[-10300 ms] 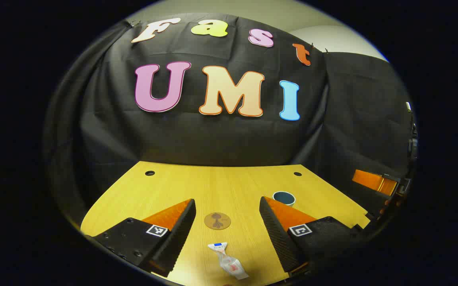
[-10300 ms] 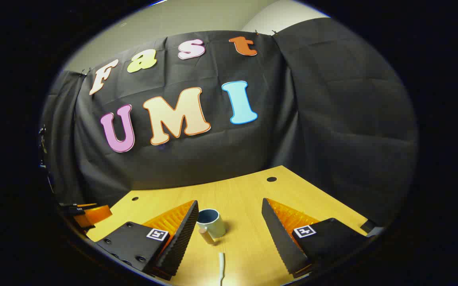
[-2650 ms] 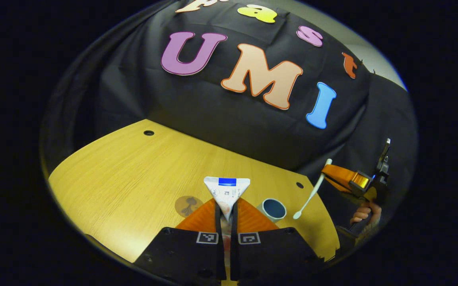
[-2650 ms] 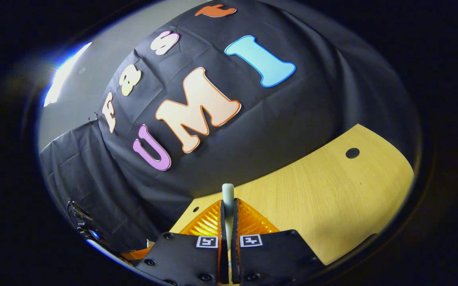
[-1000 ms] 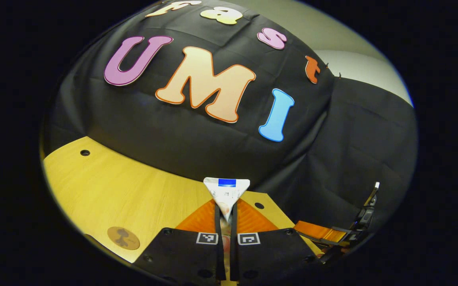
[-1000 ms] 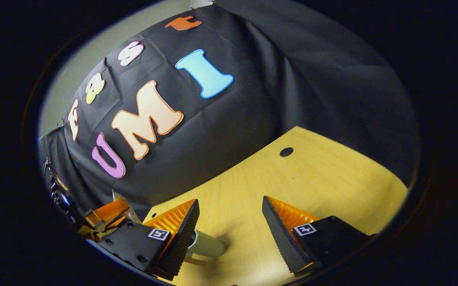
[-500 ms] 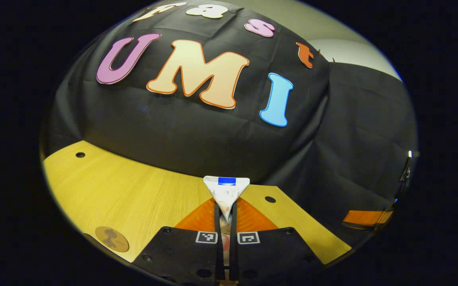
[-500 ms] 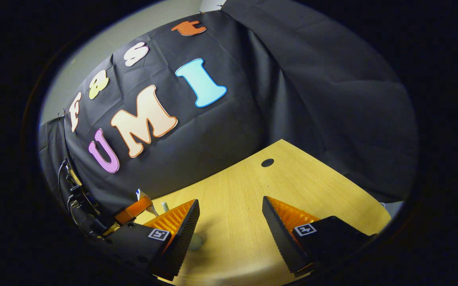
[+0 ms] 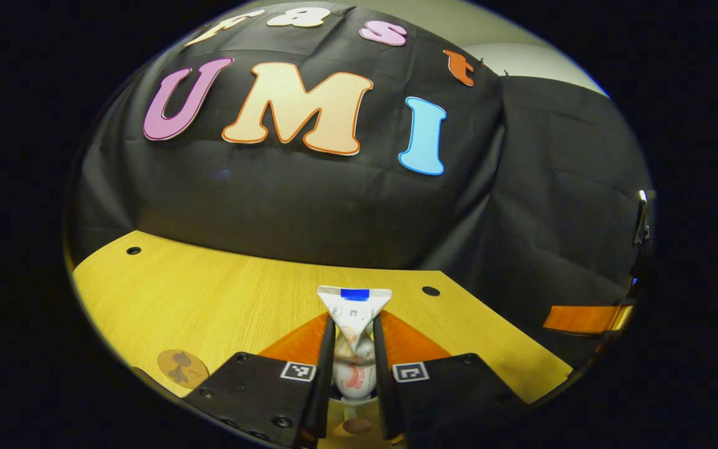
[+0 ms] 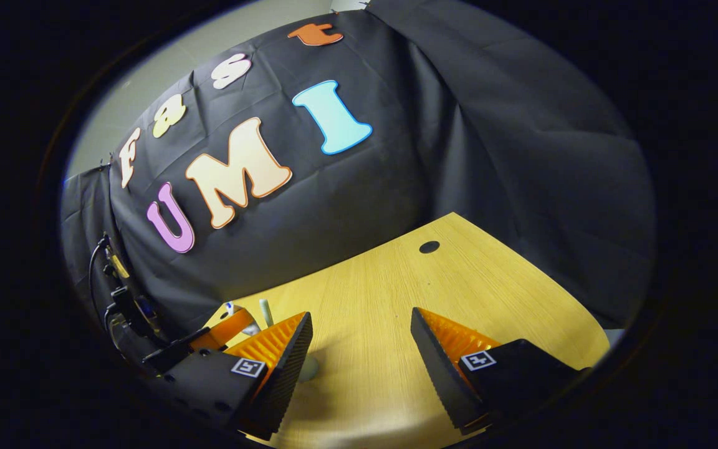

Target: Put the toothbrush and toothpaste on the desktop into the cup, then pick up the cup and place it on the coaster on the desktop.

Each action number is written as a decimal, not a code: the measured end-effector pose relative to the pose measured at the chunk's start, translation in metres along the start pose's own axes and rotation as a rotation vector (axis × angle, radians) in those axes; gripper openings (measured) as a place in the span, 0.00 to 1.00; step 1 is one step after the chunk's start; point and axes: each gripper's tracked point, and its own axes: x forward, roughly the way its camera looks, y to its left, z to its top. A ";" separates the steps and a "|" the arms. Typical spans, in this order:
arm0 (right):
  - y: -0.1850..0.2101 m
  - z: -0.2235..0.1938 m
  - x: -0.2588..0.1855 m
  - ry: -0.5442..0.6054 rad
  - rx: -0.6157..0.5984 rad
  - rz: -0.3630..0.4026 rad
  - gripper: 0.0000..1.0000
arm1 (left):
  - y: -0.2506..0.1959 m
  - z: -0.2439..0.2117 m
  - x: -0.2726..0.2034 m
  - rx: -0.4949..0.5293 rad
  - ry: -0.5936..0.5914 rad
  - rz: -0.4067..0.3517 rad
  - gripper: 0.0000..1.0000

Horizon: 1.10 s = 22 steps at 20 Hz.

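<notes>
Currently left gripper [image 9: 353, 349] jaws loosely flank toothpaste [image 9: 354, 312]; right gripper [image 10: 359, 349] jaws spread, empty. Tube may miss the cup hidden beneath it.

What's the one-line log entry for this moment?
left tool: slightly parted around toothpaste, grip unclear | right tool: open, empty | toothbrush: end sticking up beside right tool | coaster: bare

I see the wooden desk [image 9: 209, 293] with round holes [image 9: 133, 251] near its far edge, black cloth wall [image 9: 309, 206] behind it.
</notes>
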 end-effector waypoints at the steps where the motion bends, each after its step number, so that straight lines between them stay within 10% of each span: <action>1: 0.001 0.002 -0.002 -0.004 0.005 0.004 0.97 | -0.003 0.001 -0.003 0.006 0.003 -0.013 0.48; 4: 0.008 0.000 -0.006 0.017 -0.002 0.030 0.97 | 0.010 0.009 -0.022 0.040 -0.006 0.035 0.99; 22: 0.113 -0.073 -0.029 0.318 -0.089 0.202 0.97 | 0.177 -0.027 -0.203 -0.144 0.104 0.465 0.96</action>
